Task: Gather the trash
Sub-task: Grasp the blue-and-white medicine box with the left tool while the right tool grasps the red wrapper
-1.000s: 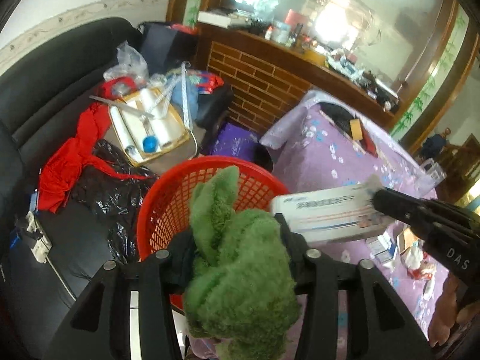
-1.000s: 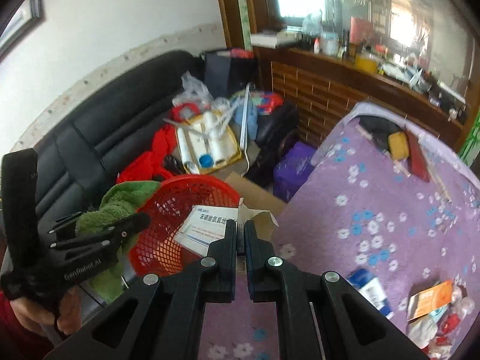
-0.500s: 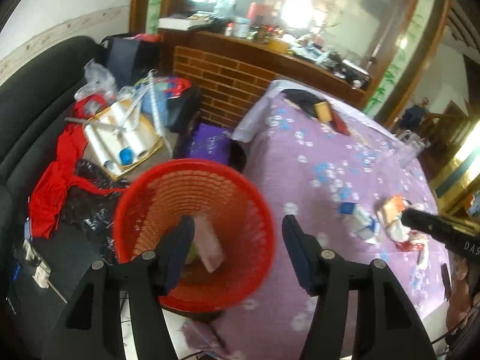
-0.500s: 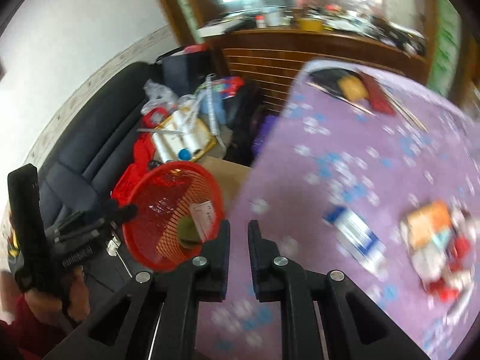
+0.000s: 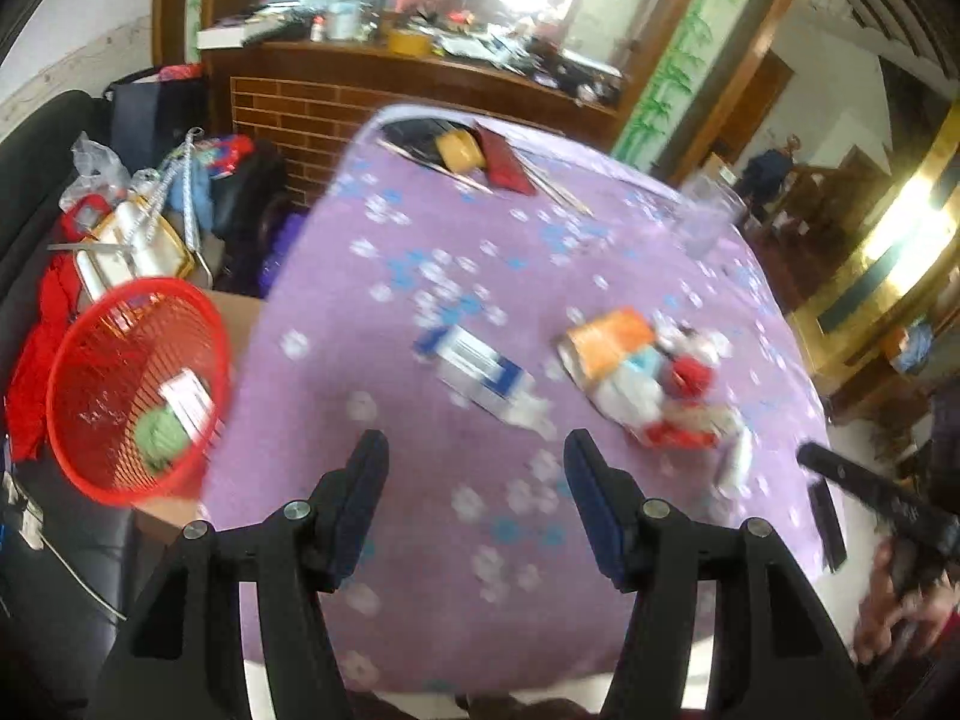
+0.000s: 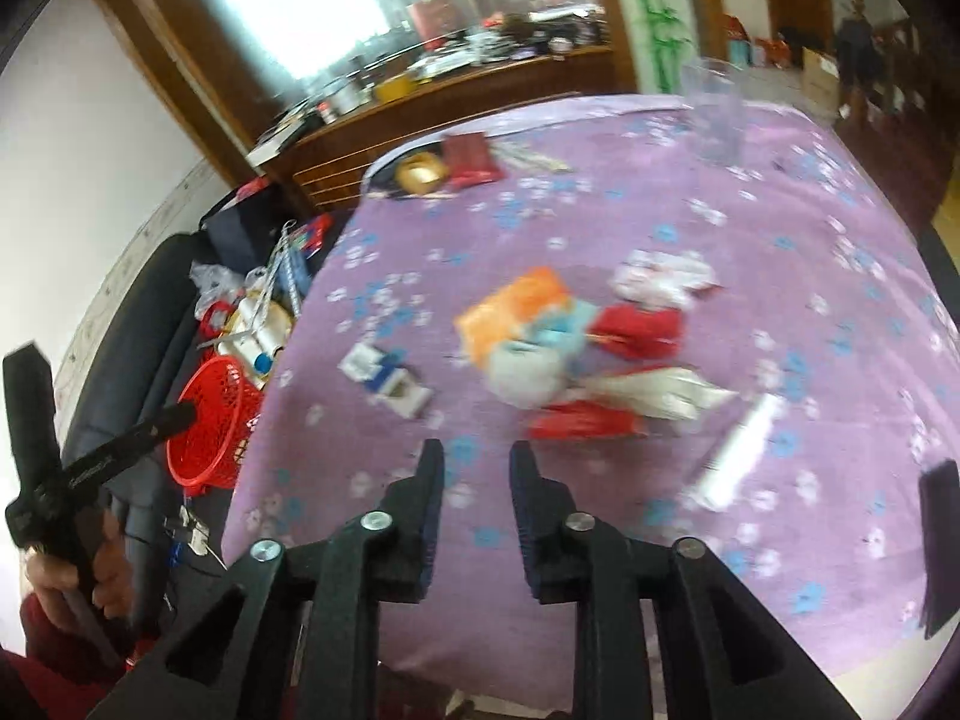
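Left tongs (image 5: pixel 474 480): jaws apart, nothing between them, hanging over the near edge of the table (image 5: pixel 420 600), aimed down at the purple floral cloth. Right tongs (image 6: pixel 475 480): jaws have just been opening, narrow gap, also empty, over the near edge and pointed at the trash cluster. Both empty, so I read this as the swing in for the next pick.

Closest target is the blue-and-white carton (image 5: pixel 480 369), lying flat and alone near the table's middle, a little toward the left edge. Clear cloth all round it, so an easy pinch across its short side. Just right of it sits the heap: orange packet (image 6: pixel 510 306) on top, red wrappers (image 6: pixel 636 330) and white crumpled plastic (image 6: pixel 654 393) tangled beneath. A white tube (image 6: pixel 741 450) lies apart nearer the right edge.

Red mesh basket (image 5: pixel 132 396) stands off the left edge beside the black sofa (image 5: pixel 36 192), tilted toward the table, probably so drops from the table edge go in. It already holds a green cloth (image 5: pixel 159 438) and a white box (image 5: pixel 189 399).

Clear glass (image 6: pixel 714 114) and the yellow and red items at the far edge don't look like trash; motion blur limits detail.
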